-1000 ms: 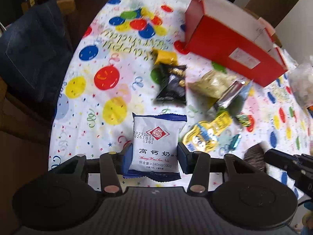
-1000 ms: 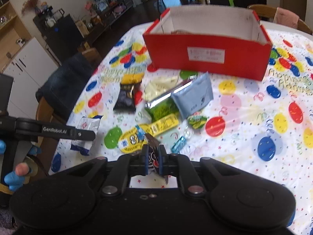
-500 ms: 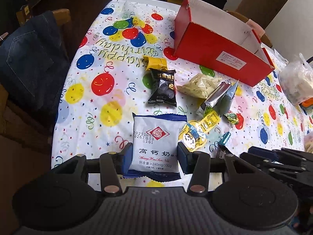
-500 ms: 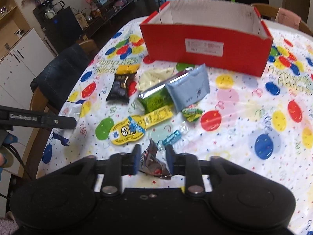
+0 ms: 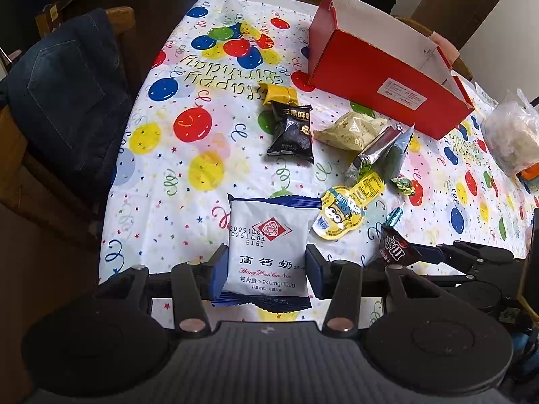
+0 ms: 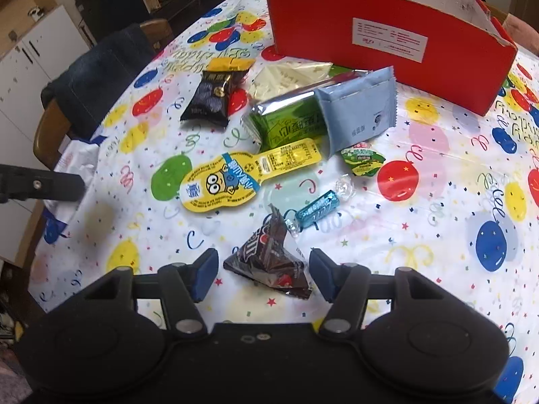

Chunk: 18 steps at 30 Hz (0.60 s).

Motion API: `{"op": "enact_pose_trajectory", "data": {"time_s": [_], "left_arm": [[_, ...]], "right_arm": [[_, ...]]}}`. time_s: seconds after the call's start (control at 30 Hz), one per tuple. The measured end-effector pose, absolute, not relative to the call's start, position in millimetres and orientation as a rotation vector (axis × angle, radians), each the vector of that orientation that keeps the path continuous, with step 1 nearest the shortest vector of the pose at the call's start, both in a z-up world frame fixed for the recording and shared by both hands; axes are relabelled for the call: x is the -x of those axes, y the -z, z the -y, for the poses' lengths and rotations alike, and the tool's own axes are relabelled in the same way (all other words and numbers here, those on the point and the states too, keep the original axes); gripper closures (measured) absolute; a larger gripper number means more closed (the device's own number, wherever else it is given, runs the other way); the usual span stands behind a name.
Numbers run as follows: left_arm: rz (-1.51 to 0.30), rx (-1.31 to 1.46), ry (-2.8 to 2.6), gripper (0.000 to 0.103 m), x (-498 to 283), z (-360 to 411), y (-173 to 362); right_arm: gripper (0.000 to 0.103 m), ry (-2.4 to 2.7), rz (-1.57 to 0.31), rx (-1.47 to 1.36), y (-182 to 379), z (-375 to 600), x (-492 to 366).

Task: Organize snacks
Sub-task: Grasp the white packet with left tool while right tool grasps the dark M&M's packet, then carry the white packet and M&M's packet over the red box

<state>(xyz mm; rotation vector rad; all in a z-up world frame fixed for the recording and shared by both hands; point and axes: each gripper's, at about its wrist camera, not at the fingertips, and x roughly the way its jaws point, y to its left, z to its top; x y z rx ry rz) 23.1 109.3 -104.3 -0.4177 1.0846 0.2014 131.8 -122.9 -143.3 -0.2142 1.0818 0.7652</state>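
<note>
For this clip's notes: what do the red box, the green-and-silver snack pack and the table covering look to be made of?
Red box: likely cardboard, with a matte red outside, a pale inside and a raw edge at the rim. Green-and-silver snack pack: metallised foil or film, judging by its mirror-like crinkled end. Table covering: probably thin plastic sheet with printed balloons, faintly glossy and lying smooth; coated paper is possible.

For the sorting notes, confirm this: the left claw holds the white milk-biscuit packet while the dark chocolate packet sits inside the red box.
Wrong on one point: the dark chocolate packet lies on the tablecloth between the right claw's opening jaws, per the right wrist view. The left claw does hold the white milk-biscuit packet.
</note>
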Motion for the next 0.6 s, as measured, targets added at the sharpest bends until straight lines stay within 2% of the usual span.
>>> {"op": "enact_pose_trajectory", "data": {"time_s": [0.03,0.17,0.23,0.33,0.6], "left_arm": [[-1.085,0.419,-0.202,0.056,-22.2,-109.3,104.5],[-1.087,0.419,-0.206,0.056,-18.9,-108.5,104.9],[-1.084,0.416,-0.205,0.056,-18.1,-107.5,104.3],[-1.082,0.415,-0.202,0.056,-17.8,-105.8,103.6],[-1.072,0.410,-0.190,0.056,-17.5,-102.8,100.4]], "right_arm": [[0.053,-0.762,-1.079,0.228,144.3,122.3,-131.3],[0.060,-0.764,-1.056,0.253,144.4,123.5,-128.0],[0.070,-0.772,-1.041,0.270,143.6,124.2,-125.7],[0.077,-0.778,-1.039,0.260,143.1,126.7,-124.9],[0.080,-0.783,-0.995,0.232,135.0,134.2,-119.9]]}}
